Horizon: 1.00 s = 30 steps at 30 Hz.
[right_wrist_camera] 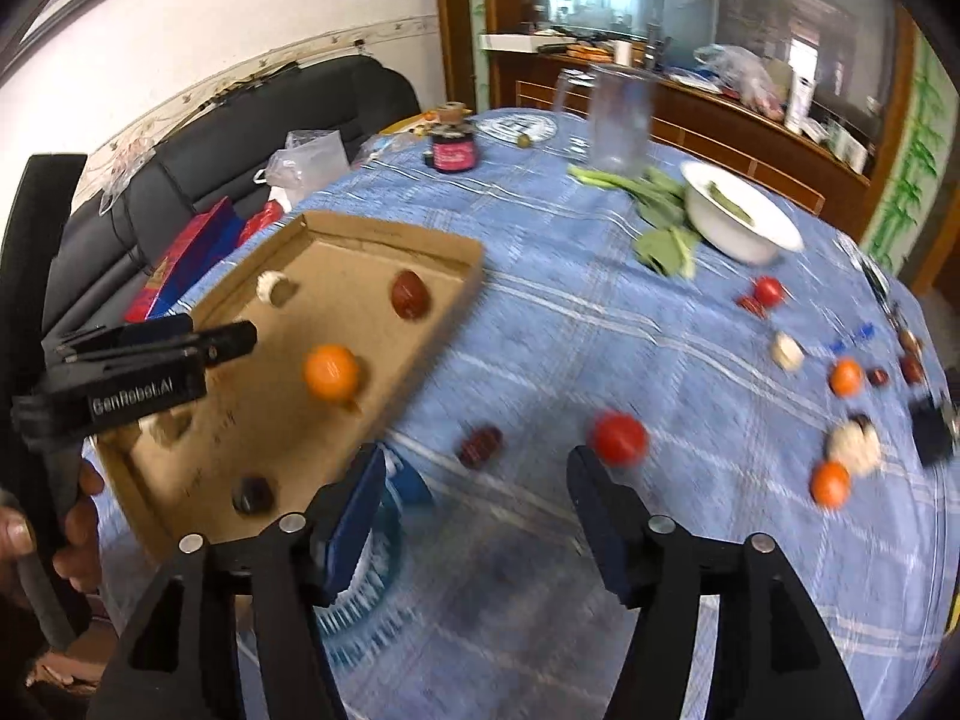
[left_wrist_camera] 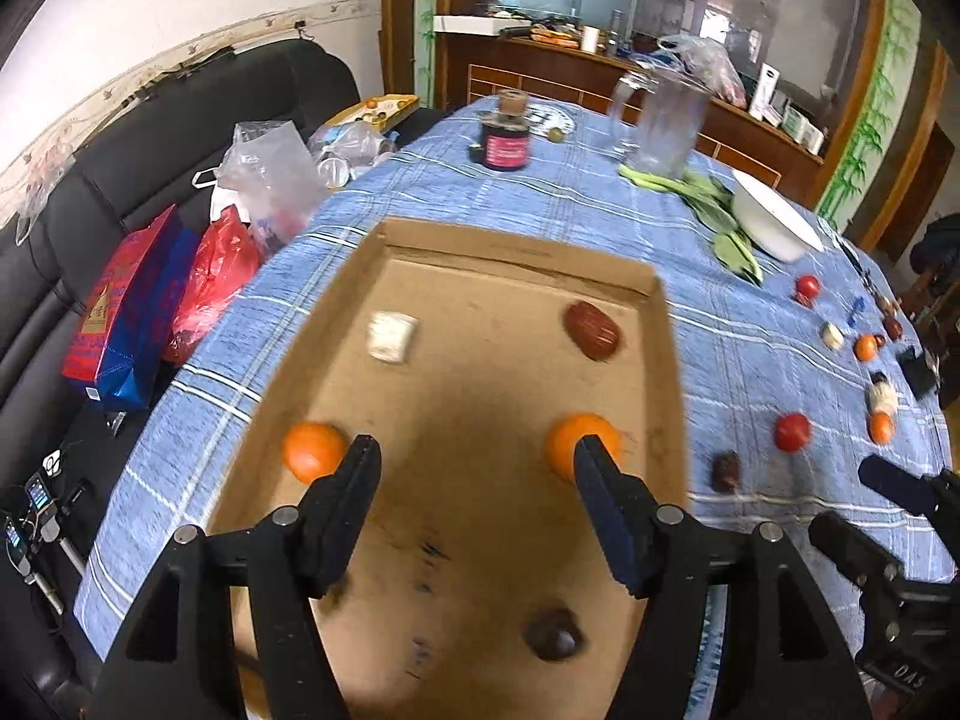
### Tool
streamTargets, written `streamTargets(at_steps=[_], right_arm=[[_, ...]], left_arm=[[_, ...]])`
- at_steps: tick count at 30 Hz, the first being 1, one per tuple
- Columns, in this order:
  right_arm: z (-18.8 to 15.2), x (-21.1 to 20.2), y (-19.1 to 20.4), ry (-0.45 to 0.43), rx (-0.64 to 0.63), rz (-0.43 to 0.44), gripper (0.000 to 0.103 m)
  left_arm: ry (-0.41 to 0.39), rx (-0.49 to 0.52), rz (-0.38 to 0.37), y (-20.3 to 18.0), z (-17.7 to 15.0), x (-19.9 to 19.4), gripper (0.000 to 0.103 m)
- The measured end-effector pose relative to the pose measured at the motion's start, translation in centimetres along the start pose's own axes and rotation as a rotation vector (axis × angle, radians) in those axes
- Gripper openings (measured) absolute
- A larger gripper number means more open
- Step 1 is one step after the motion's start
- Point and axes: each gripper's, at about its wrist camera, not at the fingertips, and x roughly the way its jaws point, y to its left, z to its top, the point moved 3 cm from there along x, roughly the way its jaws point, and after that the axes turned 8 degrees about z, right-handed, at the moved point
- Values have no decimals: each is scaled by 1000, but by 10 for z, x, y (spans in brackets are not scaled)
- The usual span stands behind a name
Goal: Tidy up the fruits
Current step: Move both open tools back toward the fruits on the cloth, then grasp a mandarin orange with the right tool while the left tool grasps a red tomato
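Observation:
A shallow cardboard tray (left_wrist_camera: 669,372) lies on the blue checked tablecloth. In it are two oranges (left_wrist_camera: 312,450) (left_wrist_camera: 579,441), a dark red fruit (left_wrist_camera: 591,330), a white piece (left_wrist_camera: 391,336) and a dark brown fruit (left_wrist_camera: 552,633). My left gripper (left_wrist_camera: 477,468) hangs open and empty over the tray; it also shows in the right wrist view (right_wrist_camera: 180,342). My right gripper (right_wrist_camera: 474,474) is open and empty above the cloth, right of the tray (right_wrist_camera: 420,336). A red tomato (right_wrist_camera: 619,438) lies just past its right finger, a dark red date (right_wrist_camera: 480,447) between the fingers further on.
More loose fruit lies at the right: tomato (right_wrist_camera: 768,291), oranges (right_wrist_camera: 846,377) (right_wrist_camera: 831,483), white pieces (right_wrist_camera: 787,351) (right_wrist_camera: 855,447). A white bowl (right_wrist_camera: 741,222), greens (right_wrist_camera: 663,240), a glass pitcher (right_wrist_camera: 618,120) and a dark jar (right_wrist_camera: 453,147) stand further back. A black sofa with bags (left_wrist_camera: 156,294) is left.

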Motion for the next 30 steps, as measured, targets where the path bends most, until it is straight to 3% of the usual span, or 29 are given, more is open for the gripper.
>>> streamTargets(at_steps=[6,10,14,16,24,28,30], right_arm=[[-46,-29,-48,5,84,-43,74],[-69,-57,-97,-15,117,-160,91],[-79,-79,-140,-15,114,-260,102],[-79,-85,-161,-19,115,-284,102],[-52,-68,-224,-58,190,-204,102],[-42,-45,-227,-47,167,-189,101],[-38,-30,-224,-33,127,-211,93]], left_arm=[[-3,50,-23,-56,-17,-23,67],[10,106,-45,-105,-24,-30,67],[26,148,-52,-144,-33,-32,68],[35,162,-52,-155,-38,-31,68],[70,167,-19,-174,-43,-23,68],[78,179,-7,-178,-42,-18,68],[90,183,-2,-180,-40,-13,68]])
